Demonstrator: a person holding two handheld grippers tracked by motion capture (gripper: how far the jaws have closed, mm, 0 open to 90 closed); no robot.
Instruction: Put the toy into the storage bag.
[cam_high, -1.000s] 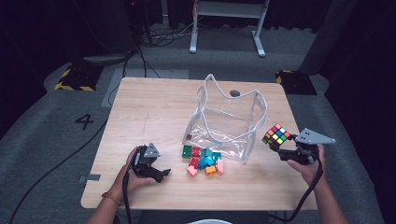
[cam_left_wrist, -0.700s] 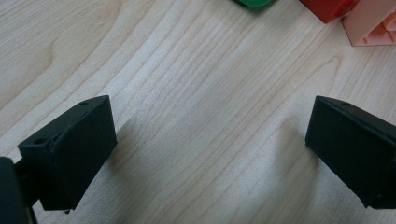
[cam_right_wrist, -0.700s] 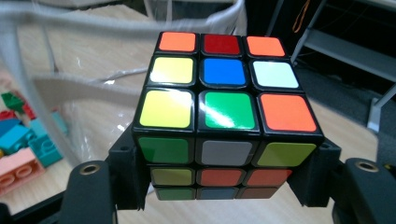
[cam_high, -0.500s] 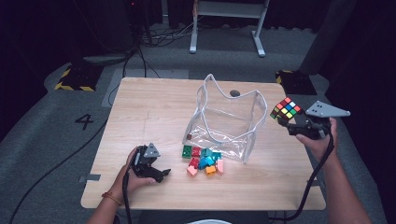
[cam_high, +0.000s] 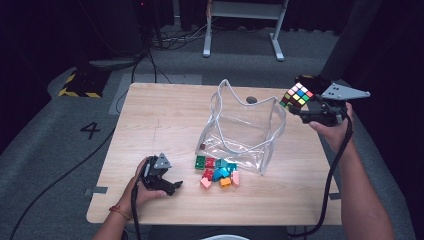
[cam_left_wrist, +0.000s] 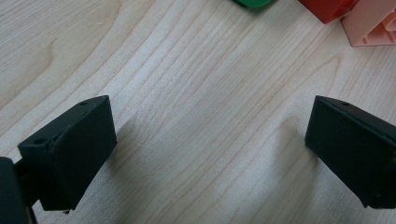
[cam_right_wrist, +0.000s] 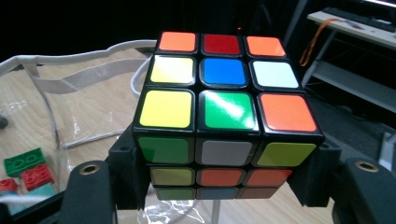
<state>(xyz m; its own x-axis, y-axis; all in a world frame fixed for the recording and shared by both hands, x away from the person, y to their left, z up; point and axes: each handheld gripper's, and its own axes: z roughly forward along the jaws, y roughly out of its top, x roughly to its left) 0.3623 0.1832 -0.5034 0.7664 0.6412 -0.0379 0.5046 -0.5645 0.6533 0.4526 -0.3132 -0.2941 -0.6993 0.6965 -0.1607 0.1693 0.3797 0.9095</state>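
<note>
A: High view first. What's the right gripper (cam_high: 306, 107) doing?

B: Clamped on the puzzle cube (cam_high: 296, 95), held up in the air just off the right rim of the clear bag (cam_high: 245, 127). Cube sits near the top of the bag wall, so I'd judge it's being carried to drop in through the open mouth.

A: Bag upright?

B: Yes, mouth up, standing mid-table (cam_high: 150, 115). That's probably why the cube is lifted high: it has to clear the rim.

A: Left gripper (cam_high: 167, 186)?

B: Low at the front left of the table, jaws apart, holding nothing. Toy bricks (cam_high: 216, 171) lie loose just in front of the bag, near it. Looks parked while the other hand works.

A: Left gripper view?

B: Both black jaws wide apart over bare wood, nothing between them. Red brick (cam_left_wrist: 327, 7) and pink brick (cam_left_wrist: 371, 25) at the top edge, plus a sliver of green. So it's aimed toward the pile, maybe its next pick.

A: Right gripper view?

B: Cube (cam_right_wrist: 224, 112) squeezed between the two jaws, pads pressing on its left and right faces, low on the sides, so the top stays free. Bag (cam_right_wrist: 70, 93) is behind and left of it, white-trimmed rim showing; green brick (cam_right_wrist: 25, 161) seen through the plastic at lower left.

A: Cube inside the bag yet?

B: No, outside, beside the rim.
</note>
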